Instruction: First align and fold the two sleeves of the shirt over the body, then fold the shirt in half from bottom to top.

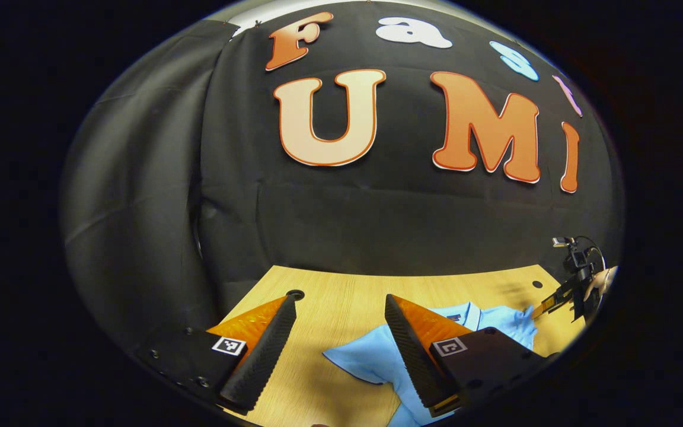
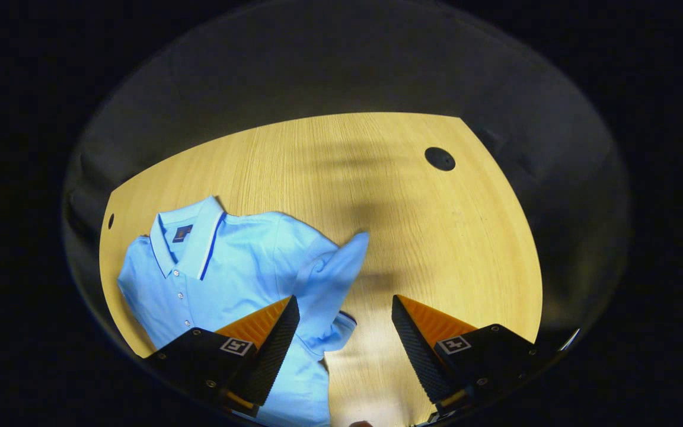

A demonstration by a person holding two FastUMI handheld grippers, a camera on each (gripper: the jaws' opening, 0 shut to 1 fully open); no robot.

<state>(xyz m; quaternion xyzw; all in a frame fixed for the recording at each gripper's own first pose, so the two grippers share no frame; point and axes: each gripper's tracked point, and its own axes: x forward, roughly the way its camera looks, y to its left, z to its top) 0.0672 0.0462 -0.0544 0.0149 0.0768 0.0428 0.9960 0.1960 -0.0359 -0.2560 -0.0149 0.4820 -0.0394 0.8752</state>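
Observation:
A light blue polo shirt lies face up on the wooden table, collar toward the far side. Its one sleeve is rumpled and stands partly up from the body. My right gripper is open above that sleeve's edge, and nothing is pressed between its fingers. In the left gripper view the shirt lies under my open left gripper, whose right finger covers part of the cloth. Farther off, the right gripper sits by the shirt's other side, held by a hand.
The table has round dark holes near its far corners, one just past my left fingertip. Black cloth walls close the booth behind and beside the table. Bare wood stretches to the right of the shirt.

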